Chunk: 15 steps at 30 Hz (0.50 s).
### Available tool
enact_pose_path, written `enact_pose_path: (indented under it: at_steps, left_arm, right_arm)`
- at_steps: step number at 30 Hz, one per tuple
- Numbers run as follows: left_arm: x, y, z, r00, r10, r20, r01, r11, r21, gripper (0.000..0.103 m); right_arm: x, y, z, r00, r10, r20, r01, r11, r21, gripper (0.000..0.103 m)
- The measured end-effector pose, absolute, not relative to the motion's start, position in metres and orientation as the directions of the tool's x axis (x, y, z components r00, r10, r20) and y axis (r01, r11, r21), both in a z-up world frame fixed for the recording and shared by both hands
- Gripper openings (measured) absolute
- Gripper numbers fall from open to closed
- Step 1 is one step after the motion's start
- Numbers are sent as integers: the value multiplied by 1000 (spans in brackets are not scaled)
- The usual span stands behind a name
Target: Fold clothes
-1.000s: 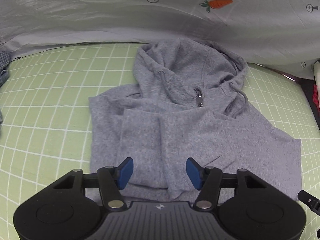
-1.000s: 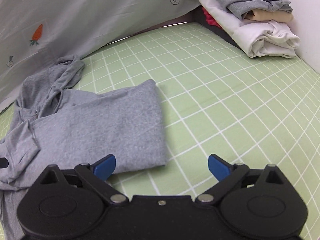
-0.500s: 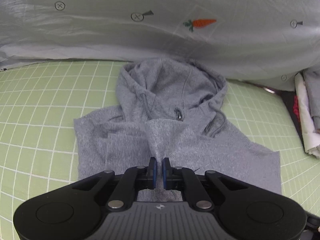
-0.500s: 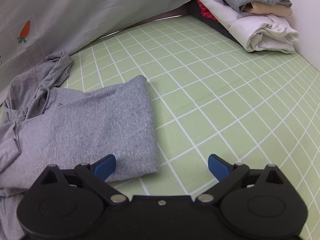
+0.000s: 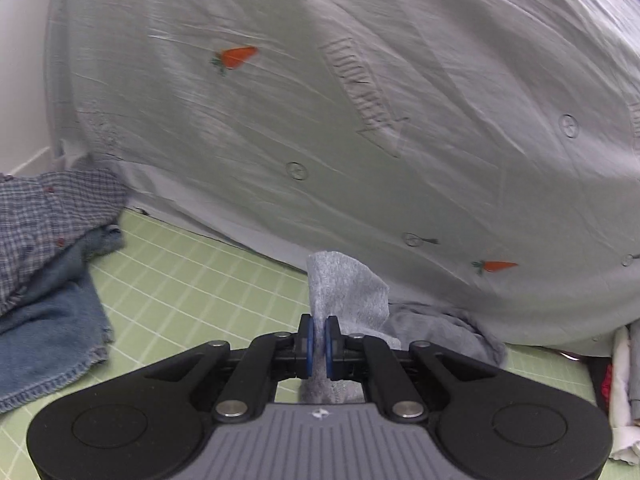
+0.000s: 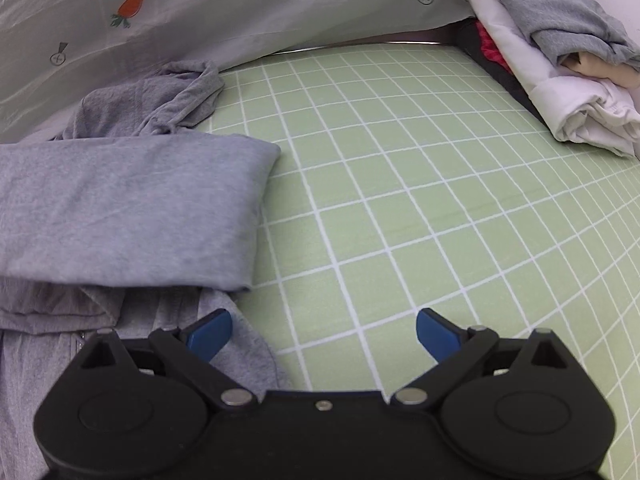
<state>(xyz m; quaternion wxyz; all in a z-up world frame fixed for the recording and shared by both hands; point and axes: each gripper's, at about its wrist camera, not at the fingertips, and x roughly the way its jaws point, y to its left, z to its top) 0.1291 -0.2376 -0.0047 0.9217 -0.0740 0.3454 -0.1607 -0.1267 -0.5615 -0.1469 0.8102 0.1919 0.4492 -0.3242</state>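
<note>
Your grey hoodie (image 6: 132, 204) lies on the green gridded mat (image 6: 400, 208), its body folded over into a thick band with a rounded fold edge toward the open mat, the hood (image 6: 160, 100) bunched at the far side against the hanging sheet (image 6: 280, 4). A looser layer with a zipper shows under the band, nearest the right gripper. Your left gripper (image 5: 319, 340) is clamped on a pinch of the hoodie's fabric (image 5: 344, 292), which stands up in a soft peak above the pads; the camera points mostly at the sheet, so the gripper appears raised and tilted up. Your right gripper (image 6: 323, 330) is spread wide and holds nothing, its left pad above the loose lower layer, its right pad above bare mat. Judgement: the cloth is soft, fairly thick fleece, limp rather than stiff, with enough weight to sag and drag its free layers when carried from 1 point; it will not slip readily from the pads but will fold unevenly if unsupported. The sound place for the second hold is the loose hem edge nearest the right gripper, taken through all layers. At the mat's left lie a plaid shirt (image 5: 48, 216) and a denim piece (image 5: 44, 320); at its right stands a stack of folded clothes (image 6: 560, 60), well apart from the hoodie.
</note>
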Motion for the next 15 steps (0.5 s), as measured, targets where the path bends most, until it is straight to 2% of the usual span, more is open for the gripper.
enact_pose_path:
  at_steps: [2,4,5,10,15]
  left_arm:
    - [138,-224,-19,719,-239,-653,150,970,-190,12]
    - [147,-210,-34,710,-146,-688,68,988,-139,29]
    - [148,-204,-42,692,-136,-709,54,989,-136,32]
    - [146,-201,-79,595,-171,-786,95,985,-142,48]
    - [134,-219,-108,502,-193,-843,155,979,-132,57]
  right_arm:
    - [-121,-558,-148,386,-346,-855,683,730,13,100]
    - [-116,-554,-146,387,-347,-854,672,740,4,100]
    - [-114,-552,-145,392,-349,-851,667,745,2,100]
    - [-101,-541,-141,433,-331,-838,629,777,18,100]
    - [-84,-522,-141,466,-288,-836,582,812,44,100]
